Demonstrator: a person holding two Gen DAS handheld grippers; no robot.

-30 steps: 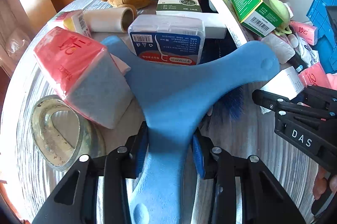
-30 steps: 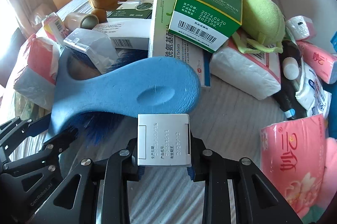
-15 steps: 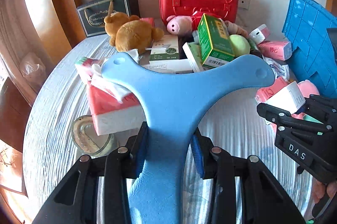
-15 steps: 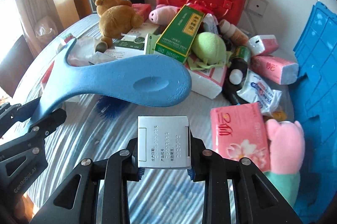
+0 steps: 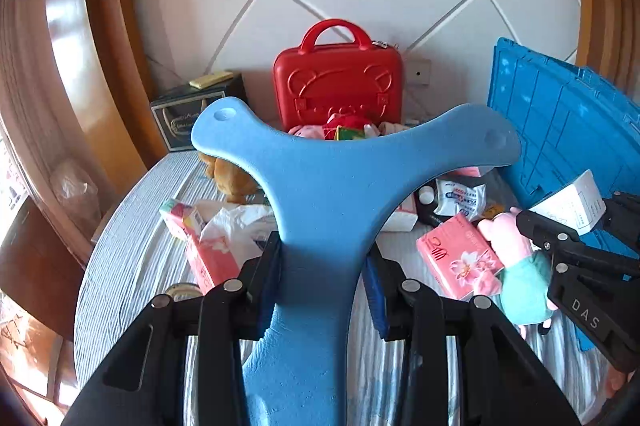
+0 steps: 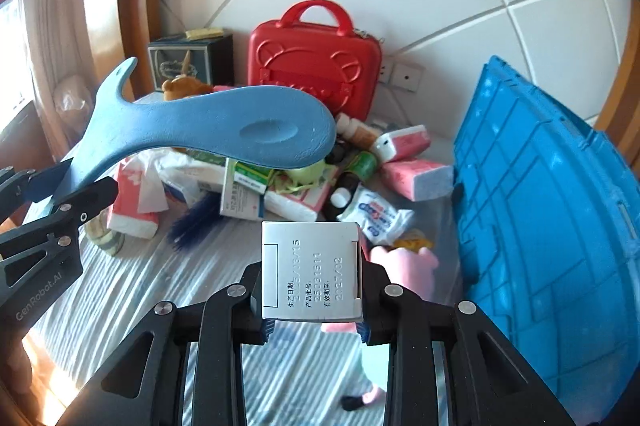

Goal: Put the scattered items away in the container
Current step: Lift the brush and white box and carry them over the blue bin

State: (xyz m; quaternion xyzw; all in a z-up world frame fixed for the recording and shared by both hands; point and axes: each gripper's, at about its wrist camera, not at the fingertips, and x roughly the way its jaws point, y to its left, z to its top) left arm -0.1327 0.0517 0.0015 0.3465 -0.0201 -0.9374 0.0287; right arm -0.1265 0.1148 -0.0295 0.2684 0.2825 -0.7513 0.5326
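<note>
My left gripper (image 5: 324,278) is shut on a blue Y-shaped brush (image 5: 340,185) and holds it high above the table; the brush also shows in the right wrist view (image 6: 224,129). My right gripper (image 6: 312,302) is shut on a small white box (image 6: 310,270) with printed dates, held above the table; the box shows at the right of the left wrist view (image 5: 572,203). The blue crate (image 6: 540,193) stands at the right, close beside the right gripper. Scattered items lie heaped on the striped tablecloth (image 6: 132,290).
A red bear-embossed case (image 6: 312,61) and a dark box (image 6: 188,59) stand at the back wall. Pink tissue packs (image 5: 456,254), a pink plush pig (image 5: 516,266), a brown teddy (image 5: 232,177), bottles and medicine boxes lie on the table. A tape roll (image 6: 104,238) sits at the left.
Both grippers have risen well above the table with the brush and the white box. The pile now looks smaller and farther away, and the blue crate has come further into view.
</note>
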